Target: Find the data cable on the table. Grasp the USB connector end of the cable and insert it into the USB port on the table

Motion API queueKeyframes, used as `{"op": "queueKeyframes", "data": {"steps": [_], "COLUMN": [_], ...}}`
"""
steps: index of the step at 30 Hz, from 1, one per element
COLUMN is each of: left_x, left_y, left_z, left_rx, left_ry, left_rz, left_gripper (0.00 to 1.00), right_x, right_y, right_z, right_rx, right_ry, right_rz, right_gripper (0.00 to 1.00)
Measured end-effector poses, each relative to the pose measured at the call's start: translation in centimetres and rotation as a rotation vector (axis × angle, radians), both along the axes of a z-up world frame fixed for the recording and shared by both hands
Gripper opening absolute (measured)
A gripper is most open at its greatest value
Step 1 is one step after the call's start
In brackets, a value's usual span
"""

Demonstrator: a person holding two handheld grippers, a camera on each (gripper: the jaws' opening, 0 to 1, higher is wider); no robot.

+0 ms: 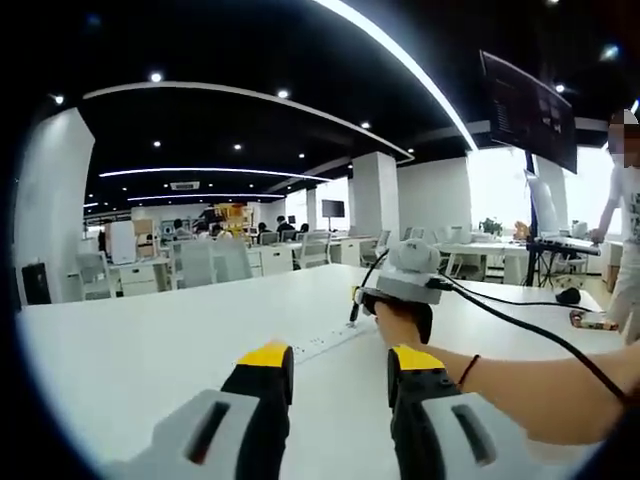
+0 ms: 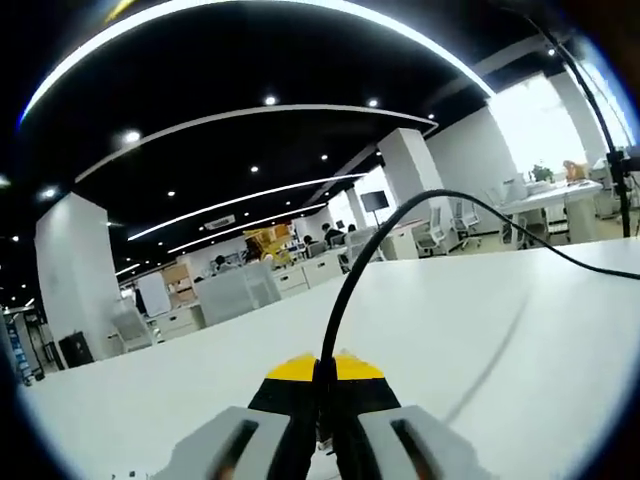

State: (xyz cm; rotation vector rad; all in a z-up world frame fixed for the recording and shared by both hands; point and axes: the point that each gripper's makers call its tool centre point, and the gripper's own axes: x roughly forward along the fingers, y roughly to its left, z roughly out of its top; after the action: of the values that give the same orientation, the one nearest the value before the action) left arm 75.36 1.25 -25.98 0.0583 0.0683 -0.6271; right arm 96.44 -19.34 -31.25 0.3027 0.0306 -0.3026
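Note:
My right gripper (image 2: 323, 372) is shut on a black data cable (image 2: 336, 300), which arcs up from between the yellow tips and runs off to the right over the white table (image 2: 450, 320). In the left gripper view, a hand holds that right gripper (image 1: 356, 300) tip-down over the far end of a white power strip (image 1: 325, 342). The cable's dark connector end (image 1: 353, 314) hangs just above or on the strip; I cannot tell if they touch. The cable (image 1: 520, 328) trails to the right. My left gripper (image 1: 340, 360) is open just short of the strip, with nothing between its jaws.
A person (image 1: 625, 200) stands at the far right by a desk with a keyboard. A dark monitor (image 1: 527, 108) hangs on a stand above. A black object (image 1: 568, 296) and a small flat item (image 1: 595, 320) lie on the table's right side. Office desks and chairs lie beyond.

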Motion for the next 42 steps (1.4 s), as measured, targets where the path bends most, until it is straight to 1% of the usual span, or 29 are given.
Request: {"op": "queueKeyframes", "data": {"steps": [3,6,9,13,14,15,16,17,19,20,21,22,23,26,27,29,36,37,40,42], "left_x": [0.0,0.0,0.1,0.5,0.4,0.4,0.5,0.6,1.5,2.0,2.4,3.0,3.2,3.1,3.1,3.0,3.0,3.0,3.2,3.3], "left_y": [0.5,1.1,1.7,2.2,2.0,1.8,1.7,1.6,1.3,1.0,0.7,0.2,0.0,-0.5,-0.6,-0.4,0.1,0.1,-0.1,-0.1], "left_z": [0.0,0.0,0.2,0.6,0.6,0.5,0.3,0.0,-0.6,-1.0,-1.4,-1.4,-1.4,-1.2,-1.2,-1.2,-1.3,-1.3,-1.6,-1.9], "left_rx": [0.008,0.026,0.024,0.023,0.022,0.026,0.031,0.035,0.042,0.059,0.084,0.094,0.095,0.084,0.092,0.096,0.103,0.107,0.116,0.116], "left_ry": [-0.002,-0.015,-0.027,-0.040,-0.043,-0.044,-0.042,-0.038,-0.032,-0.033,-0.034,-0.039,-0.040,-0.038,-0.042,-0.043,-0.044,-0.046,-0.048,-0.042], "left_rz": [-0.001,0.000,0.010,0.021,0.020,0.017,0.015,0.015,0.011,0.014,0.014,0.012,0.010,0.006,0.008,0.012,0.020,0.021,0.019,0.018], "left_gripper": [0.38,0.38,0.38,0.38,0.38,0.38,0.38,0.38,0.38,0.38,0.38,0.38,0.37,0.37,0.37,0.37,0.36,0.36,0.36,0.36], "right_x": [-0.1,-0.1,-0.1,0.0,0.0,-0.2,-0.1,-0.1,-0.1,-0.2,-0.1,-0.1,-0.1,0.2,0.2,0.3,0.4,0.4,0.5,0.4], "right_y": [0.2,0.3,0.2,0.1,0.1,-0.2,-0.4,-0.6,-0.8,-0.8,-0.7,-0.7,-0.6,-0.6,-0.7,-0.6,-0.6,-0.6,-0.9,-0.9], "right_z": [0.0,0.0,0.0,0.0,-0.1,-0.3,-0.2,-0.3,-0.4,-0.4,-0.4,-0.3,-0.3,-0.3,-0.3,-0.4,-0.3,-0.3,-0.3,-0.3], "right_rx": [-0.015,-0.033,-0.023,-0.033,0.037,0.067,0.061,0.075,0.081,0.088,0.077,0.076,0.092,0.089,0.085,0.093,0.120,0.101,0.151,0.154], "right_ry": [-0.007,-0.008,-0.017,-0.008,-0.027,-0.020,-0.013,-0.013,-0.009,-0.011,-0.005,0.000,-0.006,-0.004,-0.001,-0.019,-0.040,-0.033,-0.025,-0.023], "right_rz": [-0.022,-0.036,-0.051,-0.046,-0.043,-0.042,-0.035,-0.026,-0.008,0.007,0.020,0.028,0.044,0.053,0.049,0.048,0.028,0.034,0.050,0.067], "right_gripper": [0.05,0.05,0.05,0.05,0.05,0.05,0.05,0.05,0.05,0.05,0.05,0.05,0.05,0.05,0.05,0.05,0.05,0.05,0.05,0.05]}}
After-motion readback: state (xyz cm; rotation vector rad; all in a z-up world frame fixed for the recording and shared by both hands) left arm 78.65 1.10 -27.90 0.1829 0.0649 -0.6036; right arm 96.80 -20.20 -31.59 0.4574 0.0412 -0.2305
